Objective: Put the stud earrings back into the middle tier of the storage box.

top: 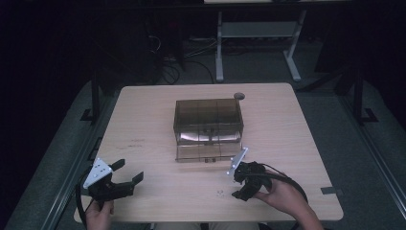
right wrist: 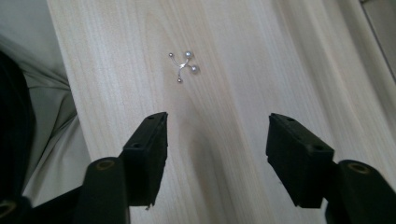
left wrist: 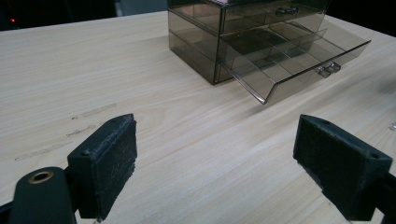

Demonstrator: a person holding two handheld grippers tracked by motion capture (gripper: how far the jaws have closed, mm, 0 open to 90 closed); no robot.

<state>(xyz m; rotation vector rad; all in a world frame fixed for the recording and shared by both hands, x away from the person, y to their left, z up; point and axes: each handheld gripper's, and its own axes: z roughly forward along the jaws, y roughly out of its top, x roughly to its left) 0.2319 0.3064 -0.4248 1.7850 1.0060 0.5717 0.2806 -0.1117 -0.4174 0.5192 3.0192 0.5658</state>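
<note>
Right hand-held gripper, jaws apart and empty, hovers near small silver pearl-tipped earrings on the light wooden desk; left hand-held gripper gapes wide.

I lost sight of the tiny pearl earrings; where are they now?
The pearl earrings lie on the table near its front edge, just ahead of the right tongs; in the high view they sit left of those tongs.

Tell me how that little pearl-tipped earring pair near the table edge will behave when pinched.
The earrings look tiny and light, with thin wire, so they could bend. The round beads might let them skid on the smooth table. Lying flat, they probably offer the right hand-held gripper's wide pads little to catch.
</note>
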